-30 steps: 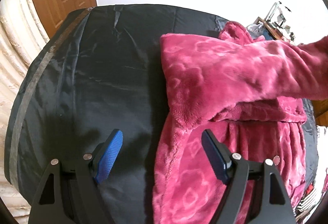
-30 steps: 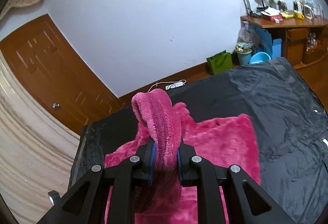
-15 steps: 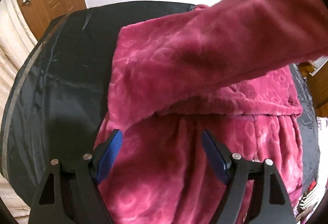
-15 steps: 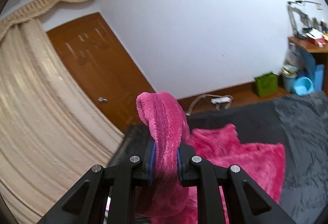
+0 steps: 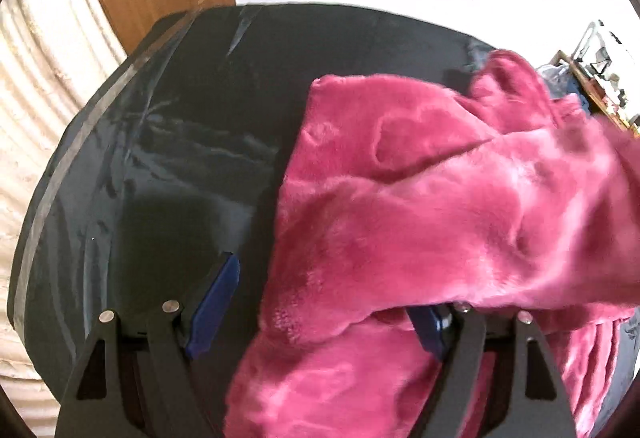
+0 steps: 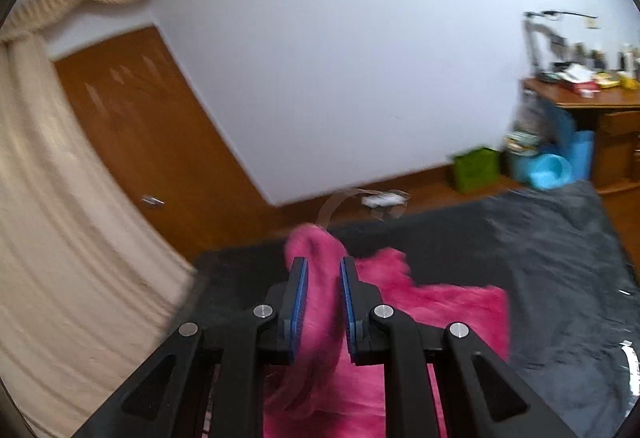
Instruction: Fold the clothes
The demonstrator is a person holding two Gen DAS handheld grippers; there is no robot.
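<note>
Right gripper [image 6: 323,302]: jaws pinched on a fold of the pink fleece robe [image 5: 420,205]. Left gripper [image 5: 320,314]: jaws spread, robe draped over its right finger. Robe lies from 12 to 5 o'clock on the black bed cover [image 5: 160,157], partly doubled. Fold unfinished; flattening remains.

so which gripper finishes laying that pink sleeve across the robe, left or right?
Right. The right gripper has the sleeve between its fingers, so it probably just carries on. The left gripper is open and holds nothing, the pink robe only draped over one finger.
</note>
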